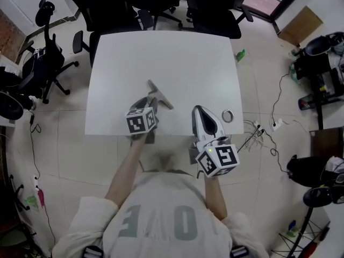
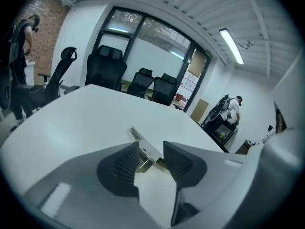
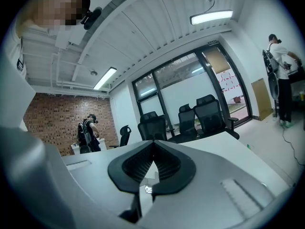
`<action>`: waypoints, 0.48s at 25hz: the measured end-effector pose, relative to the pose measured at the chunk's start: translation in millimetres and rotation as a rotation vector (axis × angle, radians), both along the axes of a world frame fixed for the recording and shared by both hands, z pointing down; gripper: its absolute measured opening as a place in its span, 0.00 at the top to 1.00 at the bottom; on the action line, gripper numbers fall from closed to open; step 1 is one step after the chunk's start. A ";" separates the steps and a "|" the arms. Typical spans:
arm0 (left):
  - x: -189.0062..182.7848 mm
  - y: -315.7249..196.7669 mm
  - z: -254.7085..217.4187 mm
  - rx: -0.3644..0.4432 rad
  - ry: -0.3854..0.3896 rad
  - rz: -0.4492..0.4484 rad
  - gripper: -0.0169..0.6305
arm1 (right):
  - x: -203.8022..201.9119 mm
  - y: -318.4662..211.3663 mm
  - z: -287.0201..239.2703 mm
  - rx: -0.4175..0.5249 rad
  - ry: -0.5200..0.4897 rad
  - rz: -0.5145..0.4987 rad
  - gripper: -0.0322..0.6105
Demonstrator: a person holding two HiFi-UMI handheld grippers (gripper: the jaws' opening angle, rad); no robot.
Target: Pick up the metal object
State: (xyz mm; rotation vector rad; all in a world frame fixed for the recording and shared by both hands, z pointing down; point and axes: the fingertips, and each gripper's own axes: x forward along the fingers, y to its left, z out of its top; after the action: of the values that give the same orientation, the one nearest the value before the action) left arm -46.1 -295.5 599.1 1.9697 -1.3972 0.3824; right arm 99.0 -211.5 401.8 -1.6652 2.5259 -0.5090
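**Left claw parted around the metal object**

The metal object [image 1: 160, 94] [image 2: 145, 149], a flat angled strip, lay mid-frame on the white counter [image 1: 177, 58]. Its near end sat between the parted jaws of the left claw [image 1: 149, 102] [image 2: 151, 147]. To the lower right, the right claw [image 1: 196, 110] [image 3: 153, 144] had its tips together. A small ring [image 1: 228, 115] lay just right of it.

White table [image 1: 177, 52], metal bracket [image 1: 161, 94] lying mid-front, small metal ring [image 1: 228, 115] (near the right edge)
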 end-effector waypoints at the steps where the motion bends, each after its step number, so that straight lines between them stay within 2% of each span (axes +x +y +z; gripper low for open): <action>1: -0.5 -1.1 4.9 -0.019 0.013 -0.009 0.76 | 1.9 -0.3 1.5 -0.003 0.000 0.005 0.93; 4: 0.2 -1.7 19.6 -0.072 0.065 -0.033 0.75 | 6.4 -1.0 5.0 -0.010 0.003 0.015 0.93; 12: 0.5 -5.2 38.1 -0.194 0.320 -0.193 0.74 | 10.6 -13.1 5.9 -0.011 0.012 0.011 0.93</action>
State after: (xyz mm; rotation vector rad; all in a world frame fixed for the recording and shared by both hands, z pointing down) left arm -45.7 -300.7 637.2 1.6391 -1.2768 0.1026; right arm 109.6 -224.6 407.7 -1.6902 2.5257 -0.5140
